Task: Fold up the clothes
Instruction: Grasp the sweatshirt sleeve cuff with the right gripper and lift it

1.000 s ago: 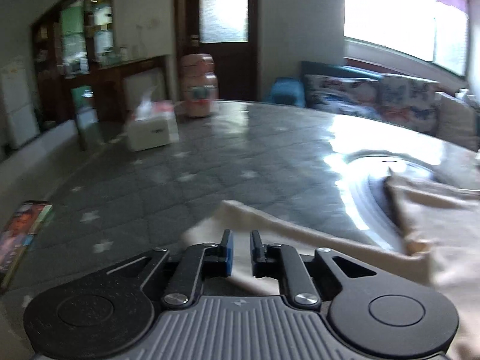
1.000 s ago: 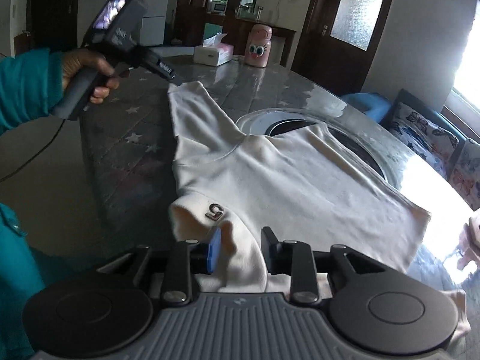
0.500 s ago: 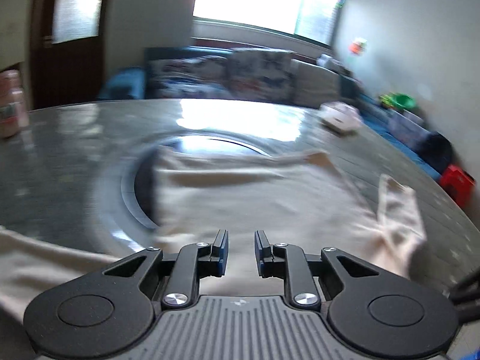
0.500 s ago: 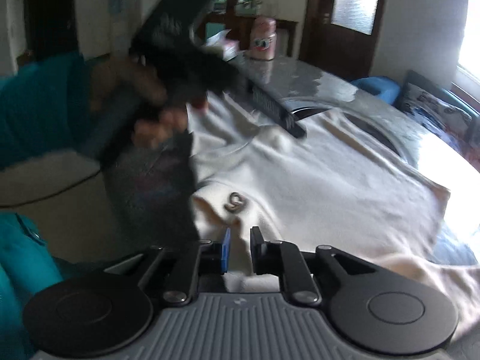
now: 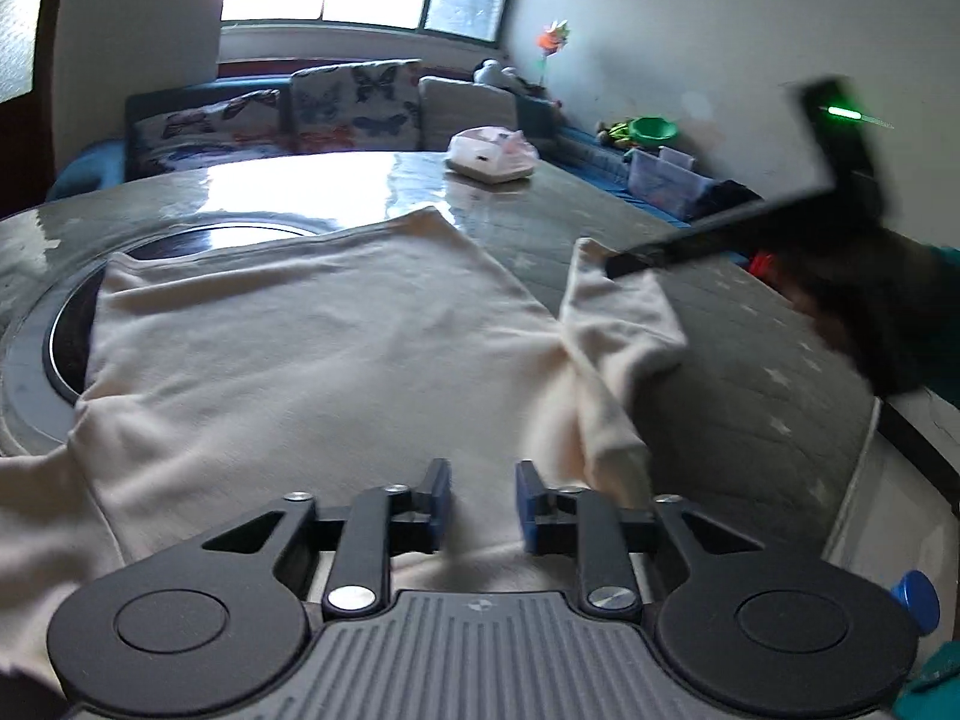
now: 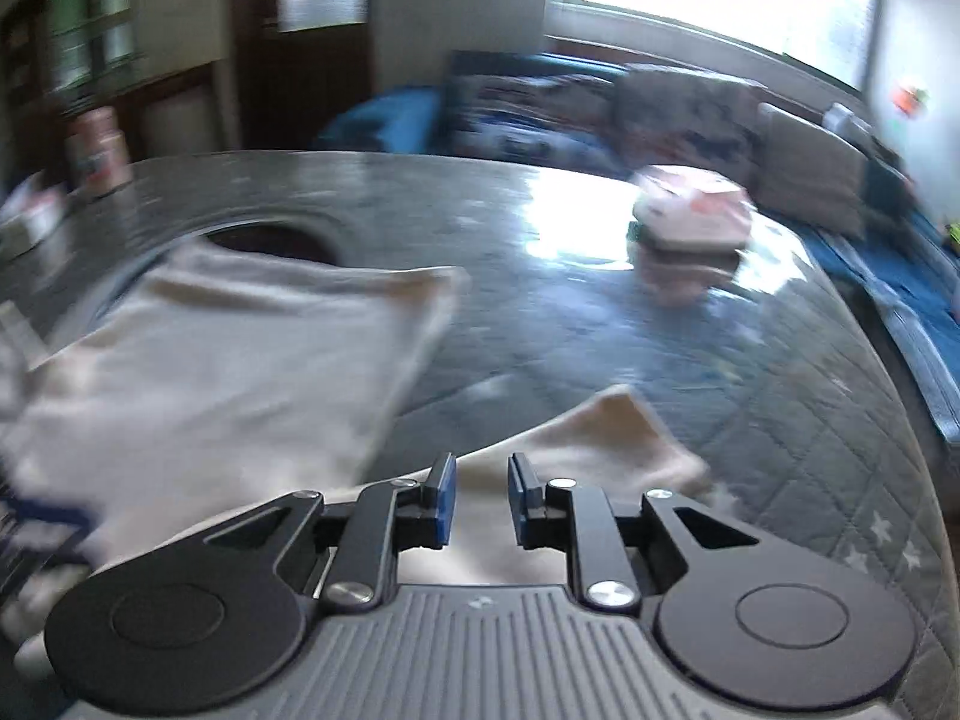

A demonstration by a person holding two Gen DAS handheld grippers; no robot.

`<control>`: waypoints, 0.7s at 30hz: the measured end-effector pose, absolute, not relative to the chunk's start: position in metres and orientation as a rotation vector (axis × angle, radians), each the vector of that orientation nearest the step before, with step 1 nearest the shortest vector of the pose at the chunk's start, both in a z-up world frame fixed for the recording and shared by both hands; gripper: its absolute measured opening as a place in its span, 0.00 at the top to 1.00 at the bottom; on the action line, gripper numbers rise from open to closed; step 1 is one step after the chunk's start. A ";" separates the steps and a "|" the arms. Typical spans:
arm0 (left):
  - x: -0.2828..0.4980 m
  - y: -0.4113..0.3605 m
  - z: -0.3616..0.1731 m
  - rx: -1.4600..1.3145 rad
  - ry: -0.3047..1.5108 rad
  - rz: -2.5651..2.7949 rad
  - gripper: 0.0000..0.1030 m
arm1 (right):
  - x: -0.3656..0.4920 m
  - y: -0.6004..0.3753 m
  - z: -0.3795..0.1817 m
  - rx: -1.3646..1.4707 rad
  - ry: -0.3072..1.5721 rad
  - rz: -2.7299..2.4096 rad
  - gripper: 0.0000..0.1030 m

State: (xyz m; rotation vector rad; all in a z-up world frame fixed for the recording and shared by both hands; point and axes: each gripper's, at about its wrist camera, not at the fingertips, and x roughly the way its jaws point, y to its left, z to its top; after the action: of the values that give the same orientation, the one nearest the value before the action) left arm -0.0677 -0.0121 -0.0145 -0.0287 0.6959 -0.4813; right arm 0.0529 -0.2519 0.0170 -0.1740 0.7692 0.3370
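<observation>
- Since a second ago I have swung the left gripper off the sleeve end on the left side of the worktop and round to the shirt's collar side; the right gripper has gone out to the right sleeve.
- The cream shirt lies flat on the worktop, body spread over the round inset ring, right sleeve slanting off to the side.
- Left jaws: parted, empty, hovering just above the cloth. Right jaws: parted, nothing between them, sleeve cloth directly below; the right view is blurred.
- Judgement: step in hand is taking the right sleeve to fold it across the body. I would close on the cuff end only, single layer, lift low and lay it straight, with the left gripper pinning the shoulder.
- Containers: a pale tissue box sits far across the worktop, a tissue apparently protruding. The green bowl beyond is too small to judge its contents.
</observation>
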 end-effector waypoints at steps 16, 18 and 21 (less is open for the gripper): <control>-0.080 -0.021 -0.016 0.017 0.688 -0.574 0.64 | 0.111 -0.261 -0.015 -0.119 0.774 0.089 0.92; -0.081 -0.022 -0.015 0.018 0.689 -0.573 0.63 | 0.110 -0.261 -0.013 -0.131 0.766 0.090 0.96; -0.082 -0.022 -0.015 0.015 0.691 -0.573 0.62 | 0.098 -0.267 0.004 -0.106 0.712 0.106 0.96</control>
State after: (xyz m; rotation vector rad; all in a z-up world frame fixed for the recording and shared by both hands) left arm -0.0815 -0.0224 -0.0148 0.0155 0.6914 -0.5726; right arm 0.0977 -0.2665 0.0037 -0.1062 0.7125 0.1065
